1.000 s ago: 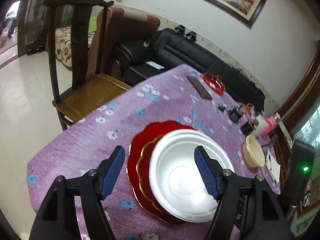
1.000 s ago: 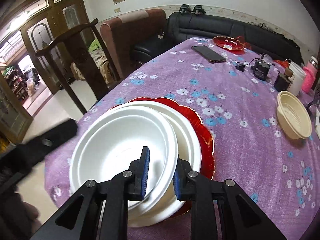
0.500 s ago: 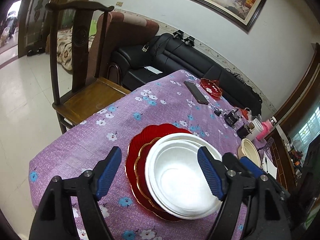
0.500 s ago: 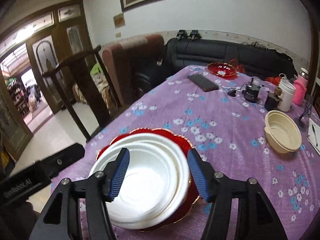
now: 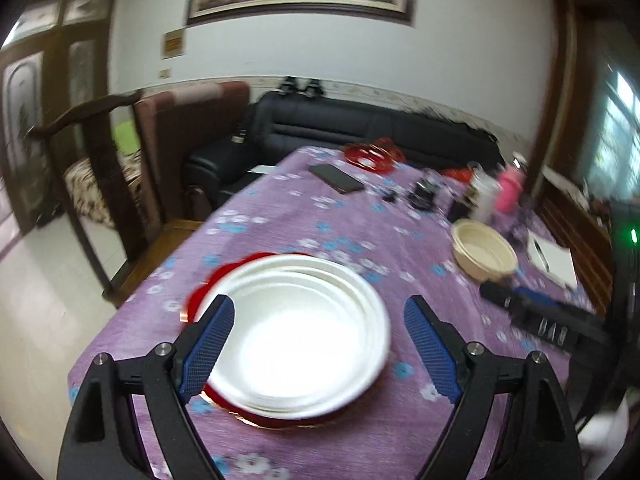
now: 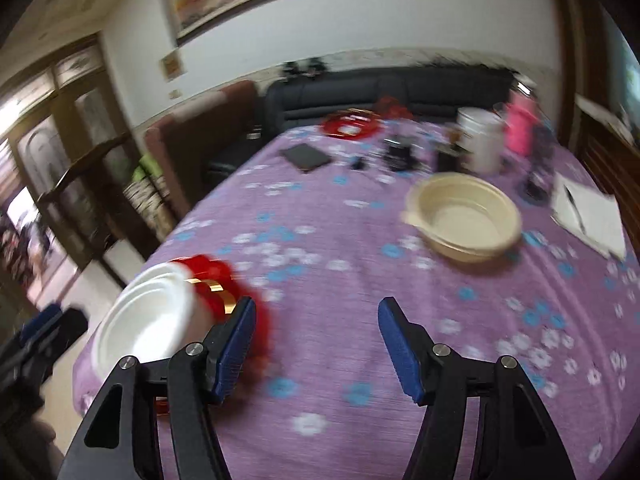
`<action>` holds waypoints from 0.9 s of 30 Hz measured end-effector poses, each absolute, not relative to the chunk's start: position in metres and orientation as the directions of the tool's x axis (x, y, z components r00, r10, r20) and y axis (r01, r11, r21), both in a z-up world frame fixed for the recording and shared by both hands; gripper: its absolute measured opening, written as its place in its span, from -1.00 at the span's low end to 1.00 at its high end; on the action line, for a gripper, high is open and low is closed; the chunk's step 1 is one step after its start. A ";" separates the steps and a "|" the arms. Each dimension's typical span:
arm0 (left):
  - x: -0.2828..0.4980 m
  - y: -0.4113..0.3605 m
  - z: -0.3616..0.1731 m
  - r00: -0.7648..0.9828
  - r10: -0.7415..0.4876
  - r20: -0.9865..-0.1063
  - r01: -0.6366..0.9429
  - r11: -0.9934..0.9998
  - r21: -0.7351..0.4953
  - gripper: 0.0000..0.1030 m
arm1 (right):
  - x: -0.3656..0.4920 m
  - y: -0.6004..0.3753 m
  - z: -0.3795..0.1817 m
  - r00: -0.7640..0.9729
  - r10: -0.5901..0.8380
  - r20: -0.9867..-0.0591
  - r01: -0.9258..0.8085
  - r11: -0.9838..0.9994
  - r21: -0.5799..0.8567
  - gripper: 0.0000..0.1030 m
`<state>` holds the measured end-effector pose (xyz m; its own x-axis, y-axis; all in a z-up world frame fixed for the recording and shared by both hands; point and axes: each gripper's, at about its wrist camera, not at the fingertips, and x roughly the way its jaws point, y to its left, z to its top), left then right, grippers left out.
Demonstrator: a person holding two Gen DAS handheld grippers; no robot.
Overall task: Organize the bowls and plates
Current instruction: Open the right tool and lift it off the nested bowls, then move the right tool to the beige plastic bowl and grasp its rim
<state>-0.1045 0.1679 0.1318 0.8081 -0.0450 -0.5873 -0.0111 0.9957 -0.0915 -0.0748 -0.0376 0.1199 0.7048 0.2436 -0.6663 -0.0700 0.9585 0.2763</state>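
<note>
white bowls below hand-held gripper, untouched

A table draped in purple floral cloth was seen bearing a red plate near its front-left corner, a cream bowl toward its right edge, a notepad beside that edge, and a dark phone and red dish near its far edge.

Bare purple cloth lies open between white stack and cream bowl (clutter beyond).
</note>
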 end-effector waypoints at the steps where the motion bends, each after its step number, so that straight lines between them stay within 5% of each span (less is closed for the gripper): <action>1: -0.104 0.156 0.130 0.804 -0.049 -0.592 0.009 0.997 -0.070 0.68 | -0.074 -0.053 0.117 0.700 0.249 -0.669 -0.043 0.950 0.309 0.32; 27: -0.070 0.037 0.100 0.733 -0.013 -0.680 0.161 0.975 0.154 0.68 | -0.005 -0.197 0.075 0.703 0.184 -0.687 0.267 0.827 0.495 0.32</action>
